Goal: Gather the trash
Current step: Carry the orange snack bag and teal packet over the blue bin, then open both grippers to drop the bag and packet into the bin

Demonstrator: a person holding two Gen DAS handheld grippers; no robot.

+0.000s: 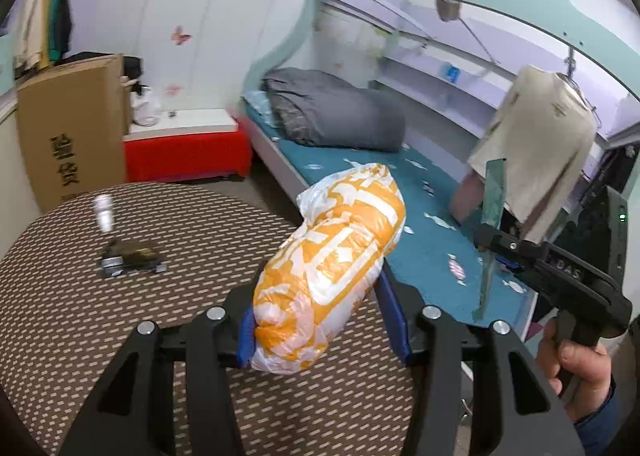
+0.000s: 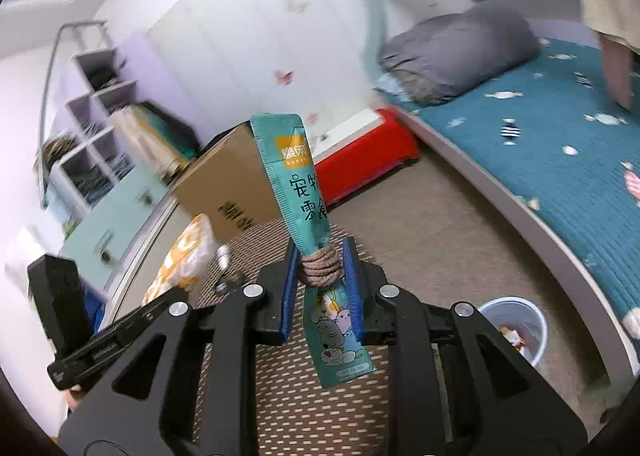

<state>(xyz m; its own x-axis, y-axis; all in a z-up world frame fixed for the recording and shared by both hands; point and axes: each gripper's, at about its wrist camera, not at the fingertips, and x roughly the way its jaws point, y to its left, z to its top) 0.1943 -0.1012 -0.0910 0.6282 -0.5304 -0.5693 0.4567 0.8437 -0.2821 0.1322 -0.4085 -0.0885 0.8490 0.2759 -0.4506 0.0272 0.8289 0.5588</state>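
Observation:
My left gripper [image 1: 316, 296] is shut on a crumpled orange-and-white plastic bag [image 1: 332, 264], held above the round brown woven table [image 1: 160, 336]. My right gripper [image 2: 322, 272] is shut on a long teal snack packet [image 2: 300, 192] with a coil of brown cord [image 2: 320, 266] wound round its middle; the packet stands nearly upright. The right gripper [image 1: 492, 240] also shows at the right of the left wrist view, with the teal packet [image 1: 492, 200] and a hand [image 1: 580, 368] on its handle. A dark wrapper [image 1: 132, 256] and a small pale bottle [image 1: 104, 212] lie on the table.
A pale blue trash bin [image 2: 516, 332] with scraps inside stands on the floor by the bed [image 2: 540, 144]. A cardboard box [image 1: 72, 136] and a red bench [image 1: 184, 152] stand beyond the table. A grey duvet [image 1: 332, 112] lies on the bed; a beige garment [image 1: 540, 144] hangs at right.

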